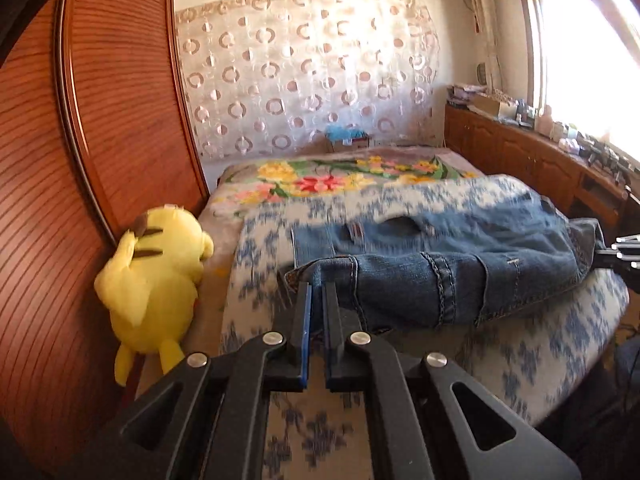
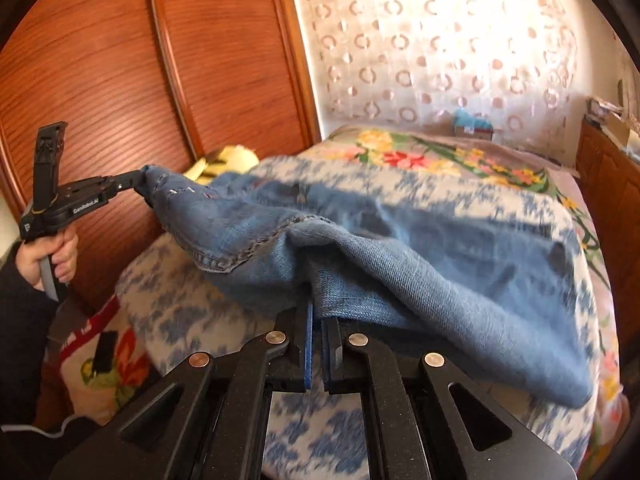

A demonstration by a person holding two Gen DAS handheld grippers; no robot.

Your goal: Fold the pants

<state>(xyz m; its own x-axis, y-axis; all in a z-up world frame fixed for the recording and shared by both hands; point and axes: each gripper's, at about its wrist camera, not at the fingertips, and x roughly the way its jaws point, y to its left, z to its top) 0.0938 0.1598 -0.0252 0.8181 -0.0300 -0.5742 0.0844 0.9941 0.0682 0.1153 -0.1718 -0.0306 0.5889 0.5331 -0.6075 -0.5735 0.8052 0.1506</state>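
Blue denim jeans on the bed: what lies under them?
Under the blue denim jeans lies a blue-and-white patterned blanket, over a floral bedspread. The blanket directly beneath them is covered.

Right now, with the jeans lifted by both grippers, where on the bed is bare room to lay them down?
Free: the blue-and-white blanket under the jeans, and the floral blanket up to the small box. Crowded: the wardrobe side, where the yellow plush toy lies, and the cluttered cabinet top.
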